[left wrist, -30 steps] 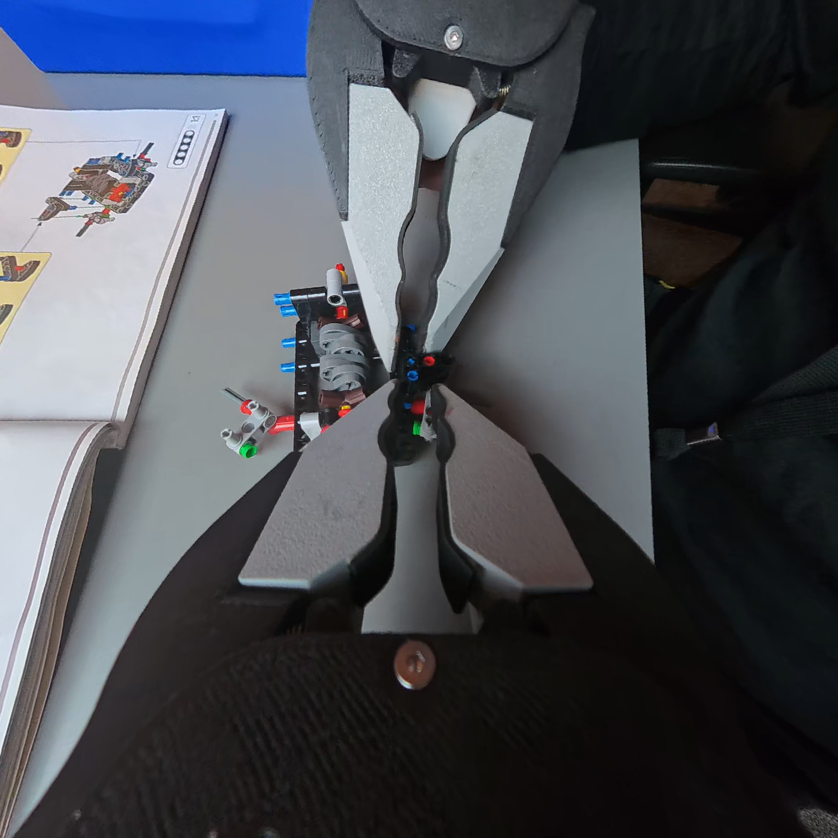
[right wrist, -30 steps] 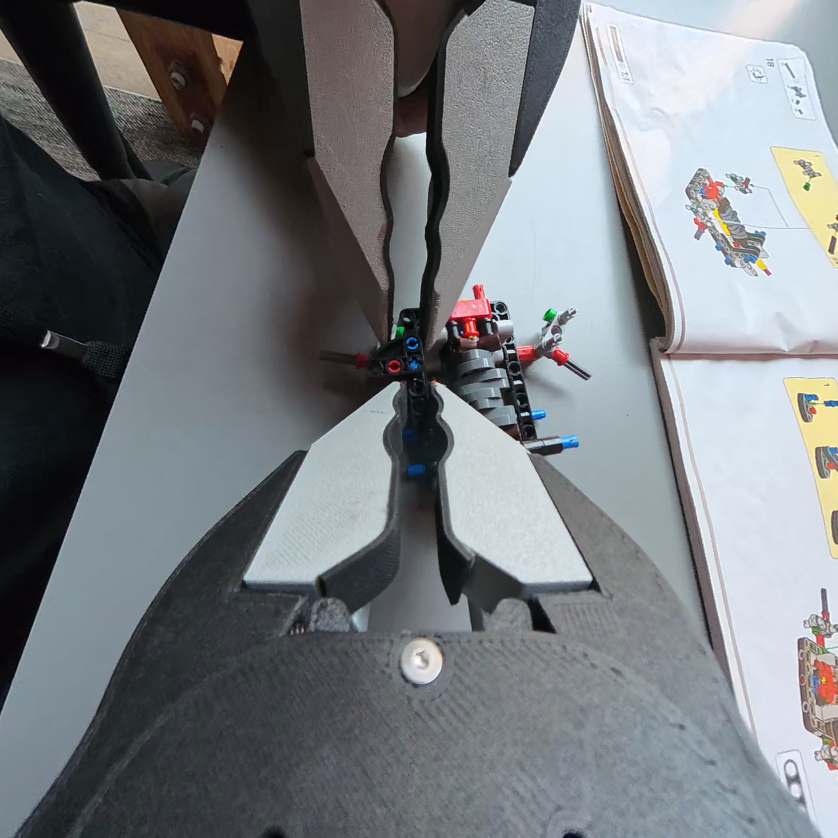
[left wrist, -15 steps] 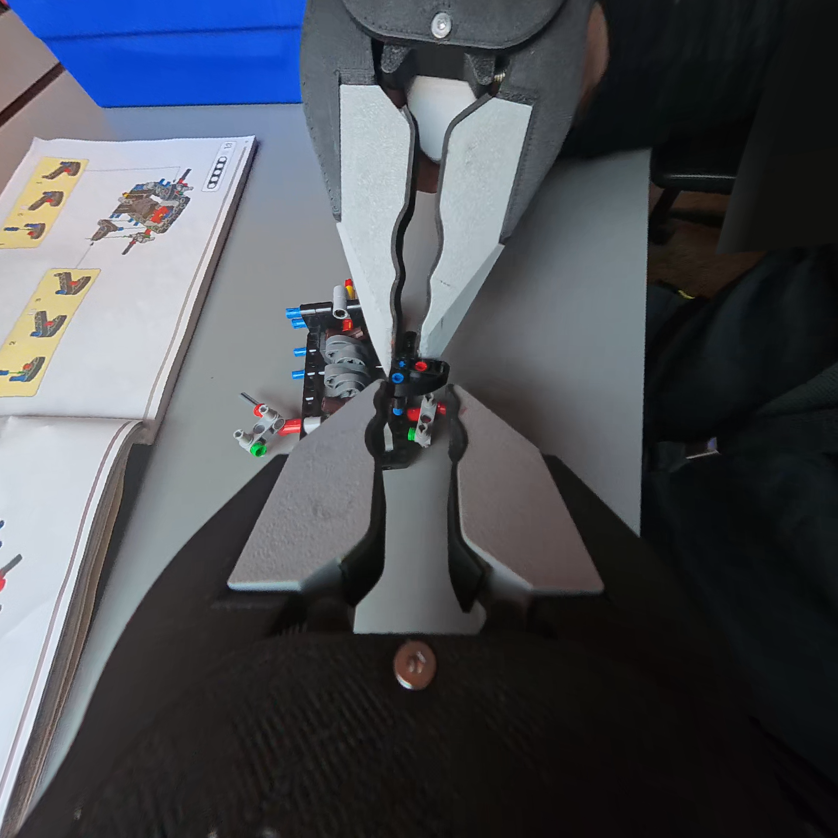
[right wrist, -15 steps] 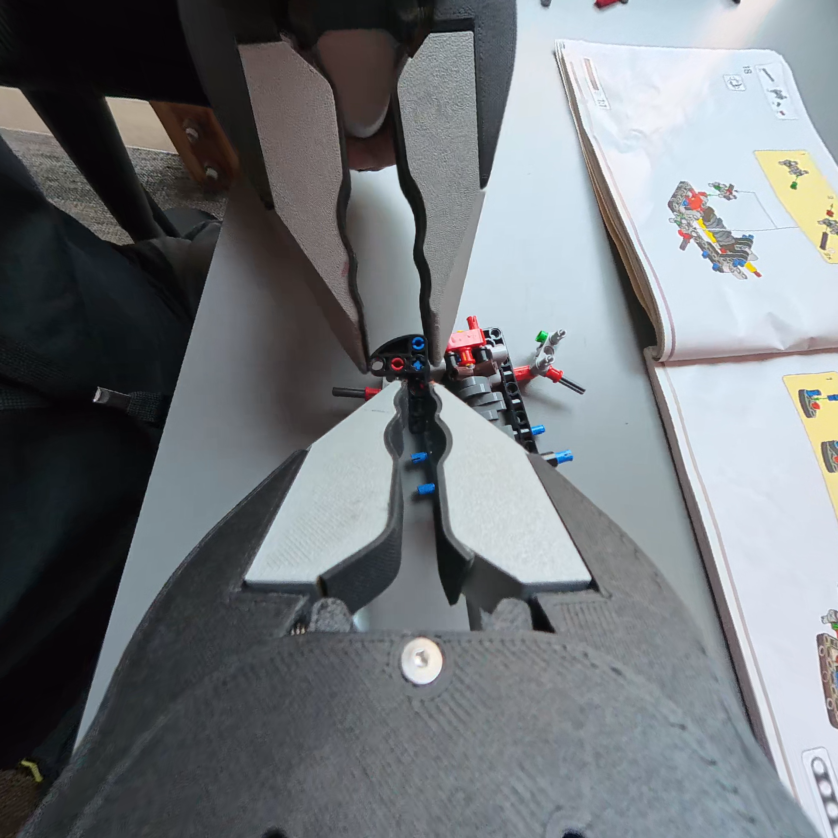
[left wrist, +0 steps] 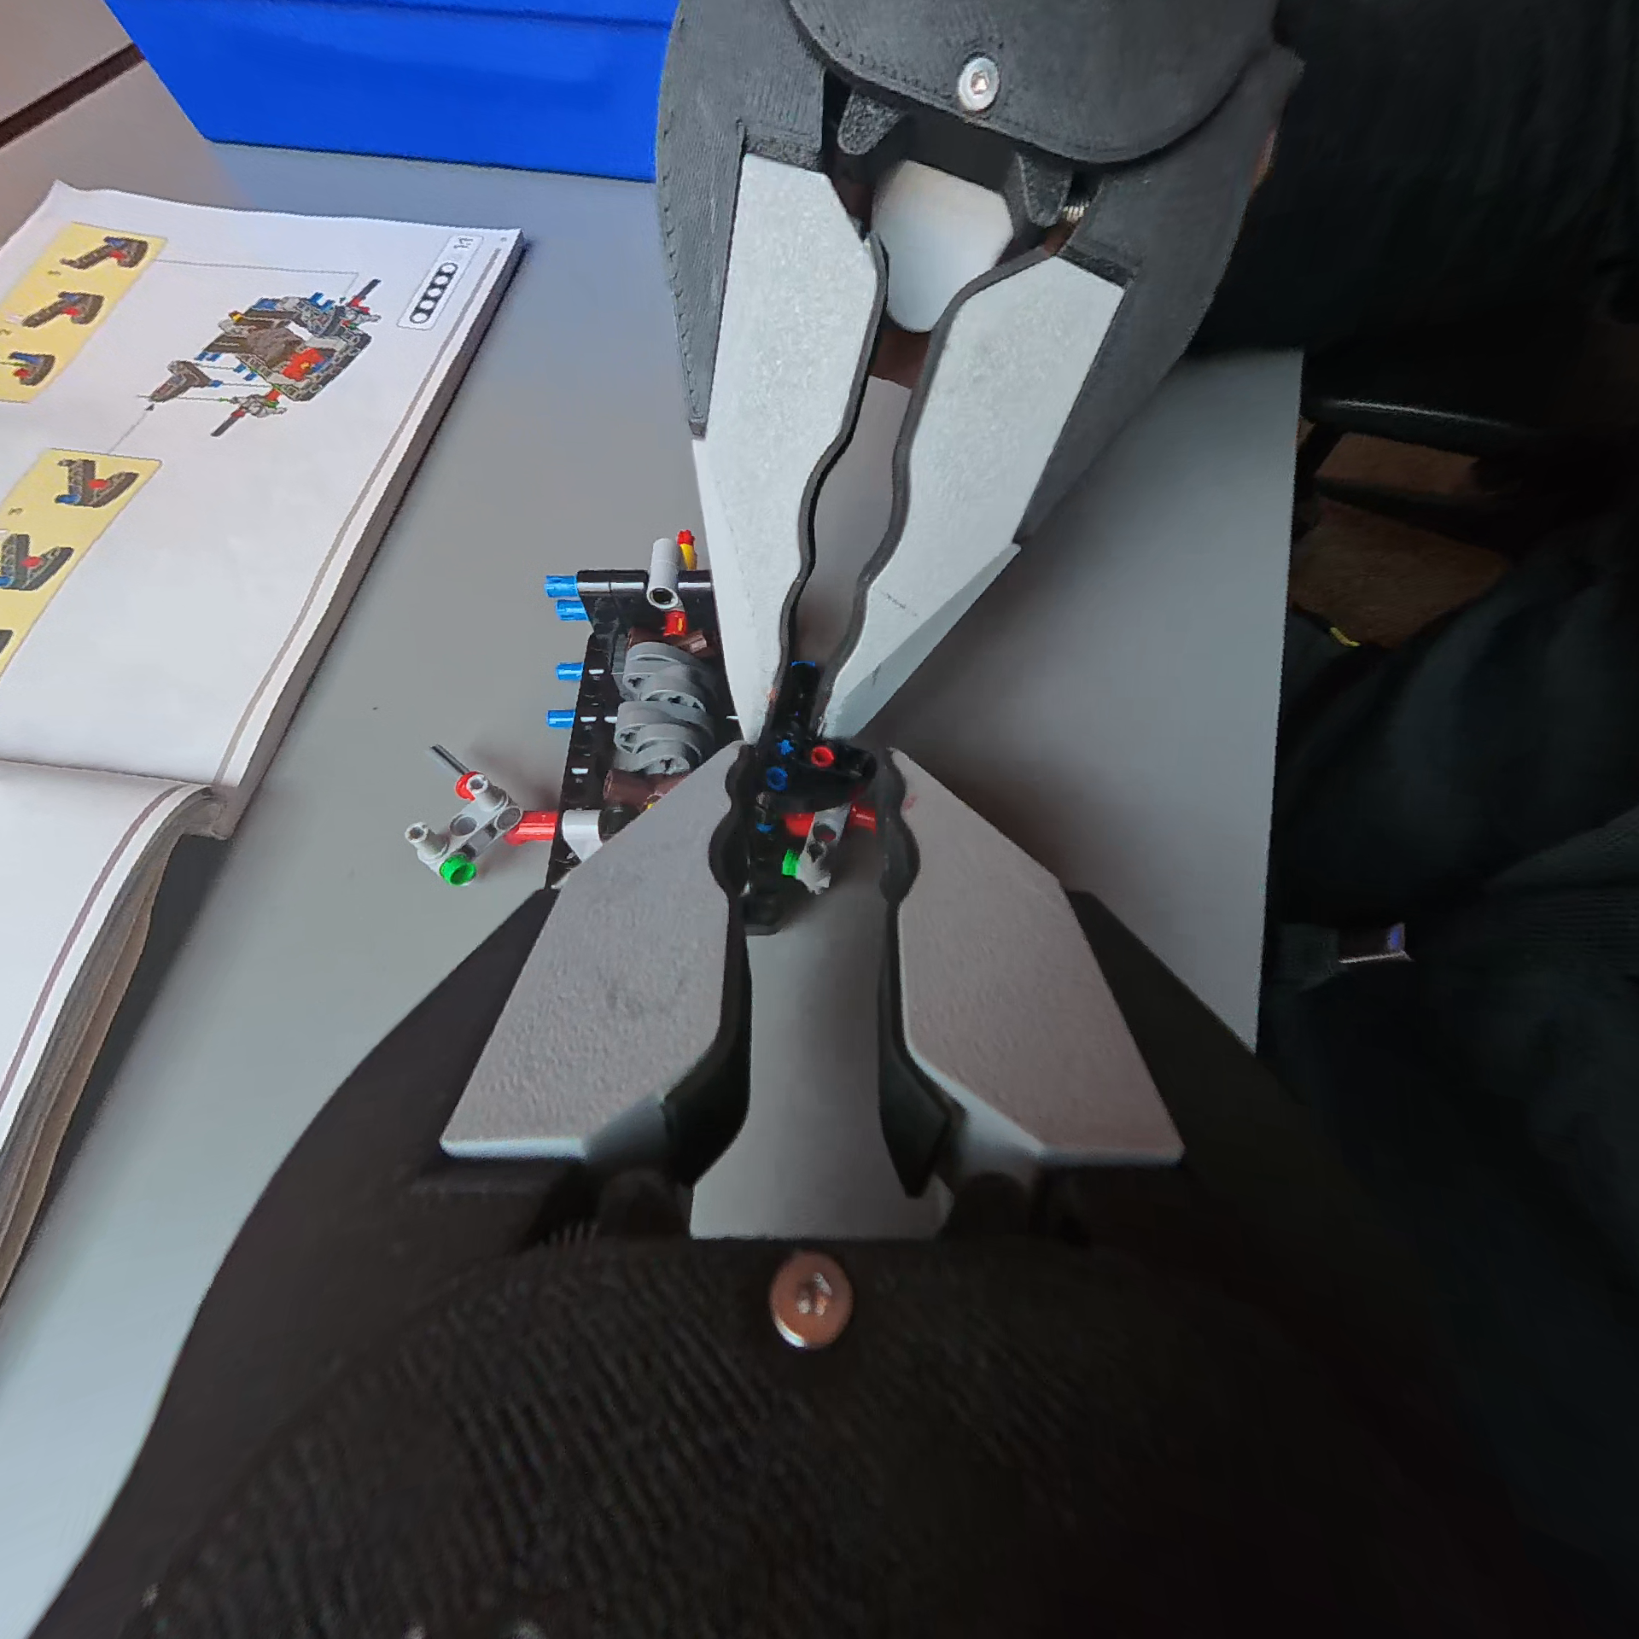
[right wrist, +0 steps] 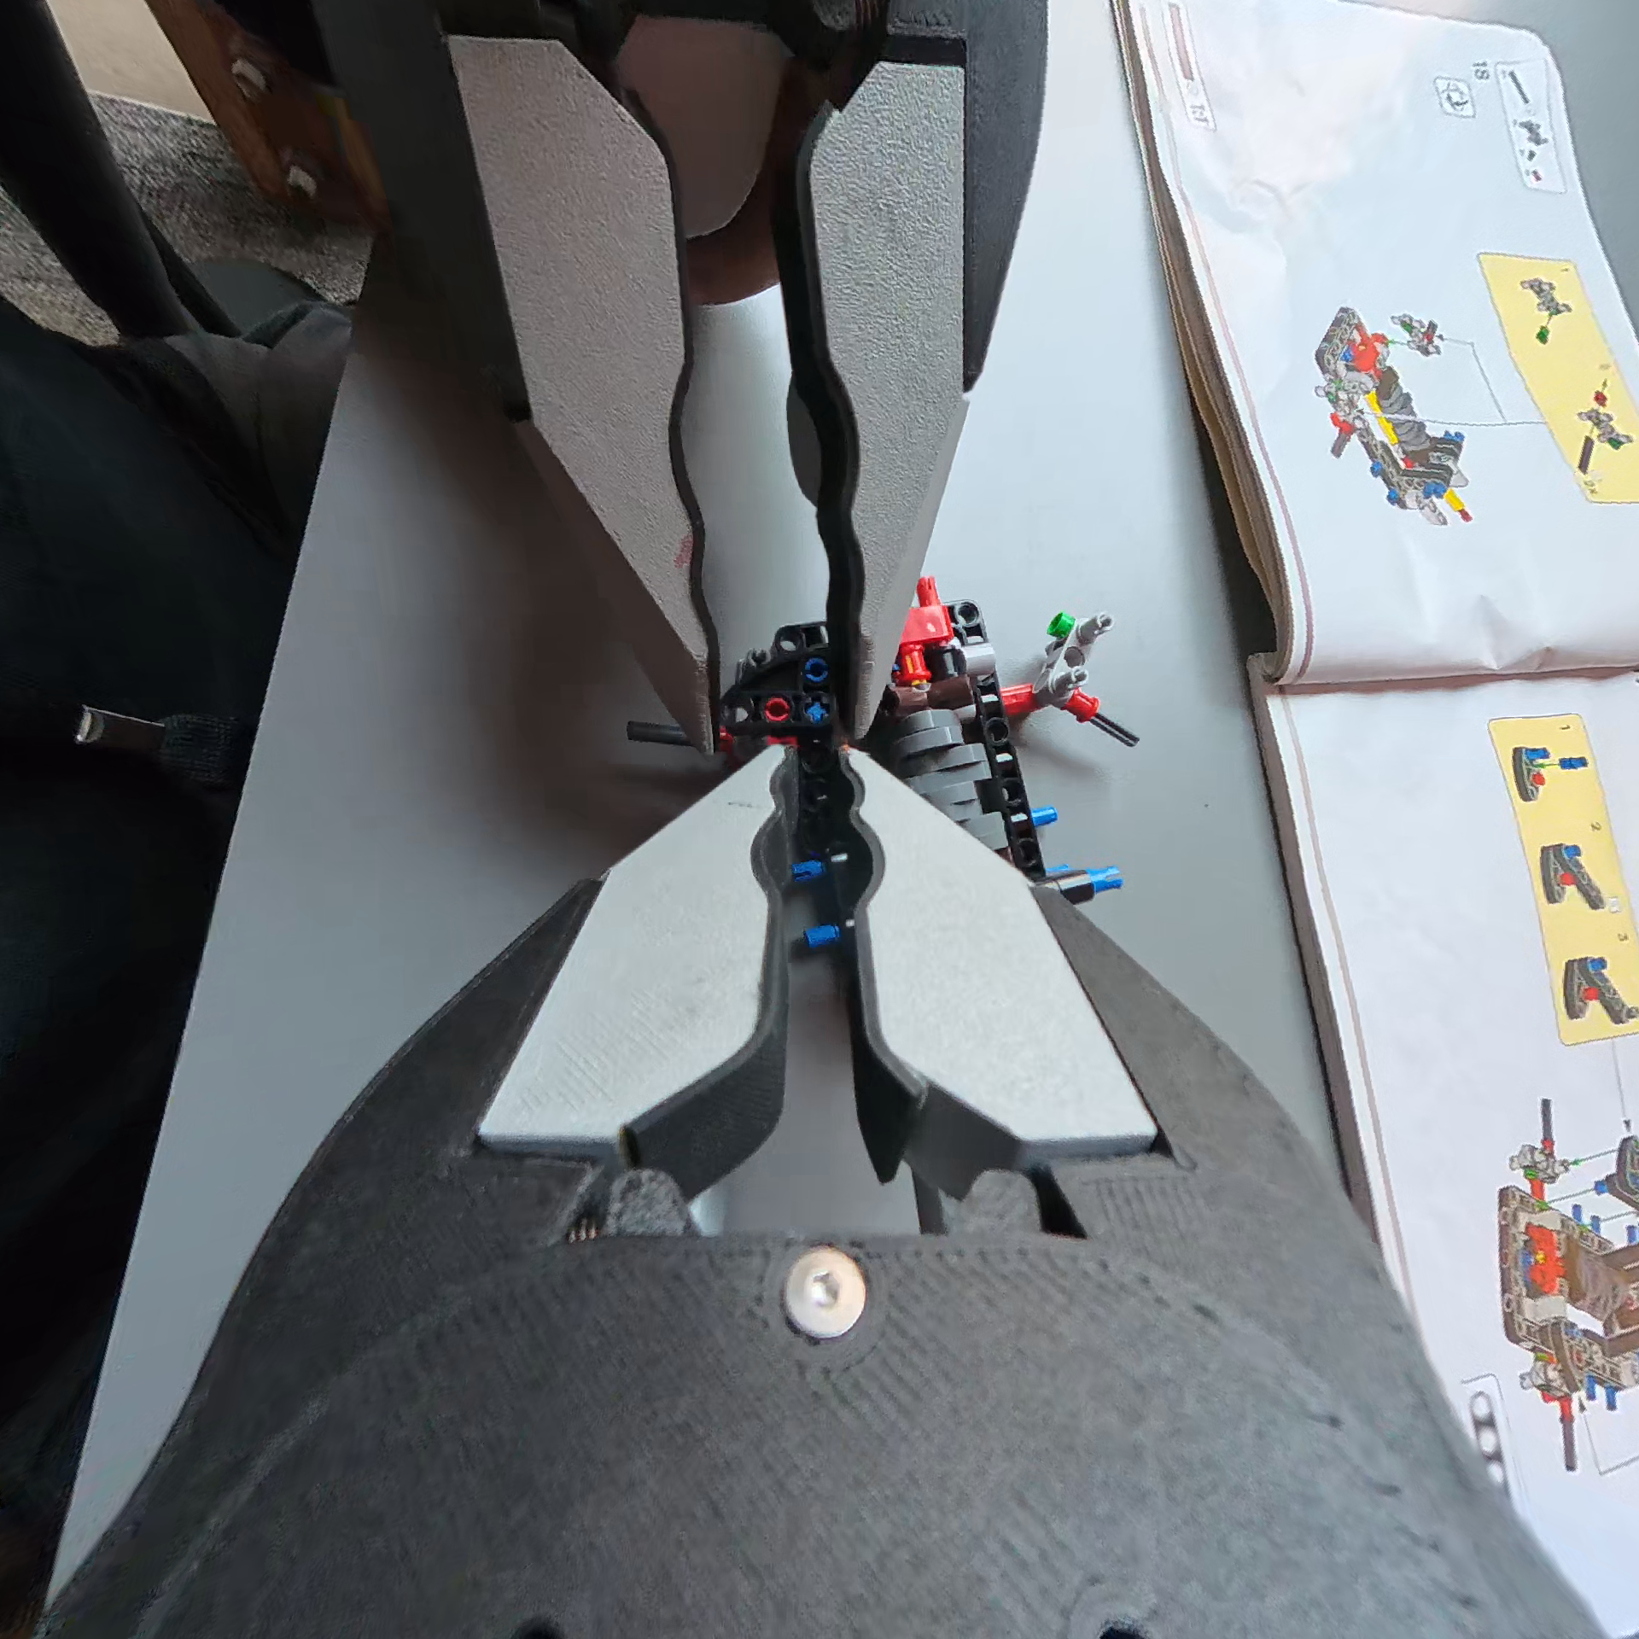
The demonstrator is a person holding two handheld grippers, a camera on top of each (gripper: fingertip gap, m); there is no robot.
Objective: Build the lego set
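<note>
Lego assembly (left wrist: 647, 709), black-framed with grey gears and blue pins, is set near the desk (left wrist: 1109, 709) edge; its black beam is clamped by right claw (right wrist: 820, 754), left claw (left wrist: 811, 780) parted around it.

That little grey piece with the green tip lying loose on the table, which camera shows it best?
The left wrist view: the loose grey connector piece lies in the open beside the lego frame, nothing covering it. The right wrist view shows the same piece unblocked too, but smaller and farther off.
</note>
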